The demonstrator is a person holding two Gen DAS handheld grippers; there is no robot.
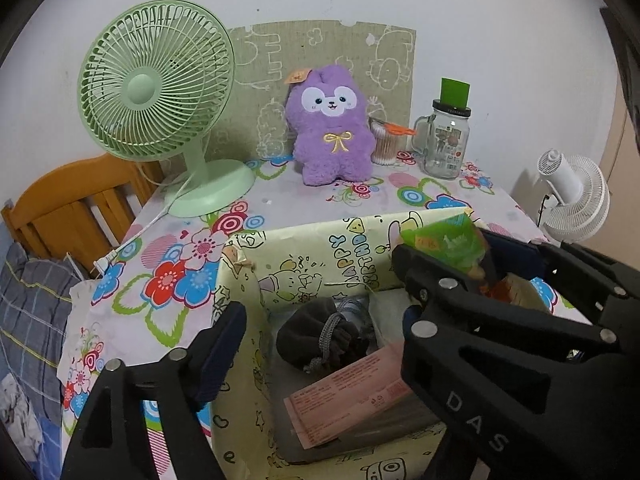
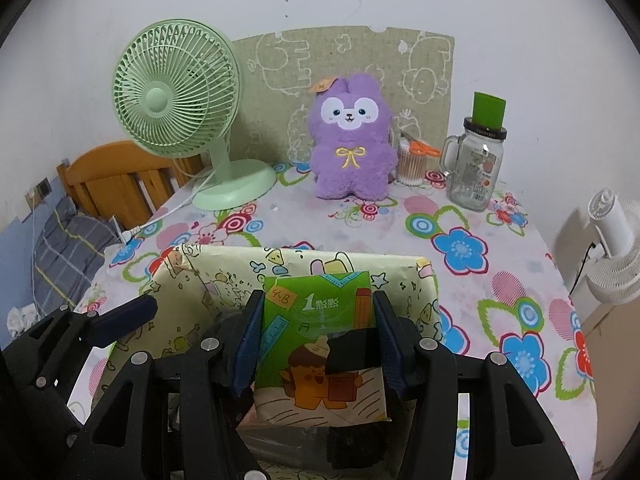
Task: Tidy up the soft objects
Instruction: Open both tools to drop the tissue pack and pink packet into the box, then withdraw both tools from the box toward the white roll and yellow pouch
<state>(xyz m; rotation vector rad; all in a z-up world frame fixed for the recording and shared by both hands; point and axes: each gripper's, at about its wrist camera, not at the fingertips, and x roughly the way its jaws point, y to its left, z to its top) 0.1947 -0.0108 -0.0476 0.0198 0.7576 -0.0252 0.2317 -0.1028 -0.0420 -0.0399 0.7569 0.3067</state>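
Note:
A cardboard box [image 1: 304, 256] wrapped in yellow birthday paper stands open on the flowered table. Inside it lie a dark grey drawstring pouch [image 1: 320, 340] and a pink printed packet [image 1: 352, 392]. My left gripper [image 1: 316, 320] hangs open over the box, the pouch loose below its jaws. My right gripper [image 2: 319, 340] is shut on a green tissue pack [image 2: 316, 320] and holds it upright over the box [image 2: 224, 256]. The left wrist view shows that pack [image 1: 448, 240] at the box's far right corner. A purple plush bunny [image 2: 352, 140] sits upright at the back of the table.
A green desk fan [image 1: 152, 88] stands back left, its cord trailing off the table's left edge. A glass mug jar [image 1: 444, 140] and a cup of cotton swabs [image 1: 386, 146] stand back right. A wooden bed frame [image 1: 72, 200] lies left, a white fan [image 1: 576, 196] right.

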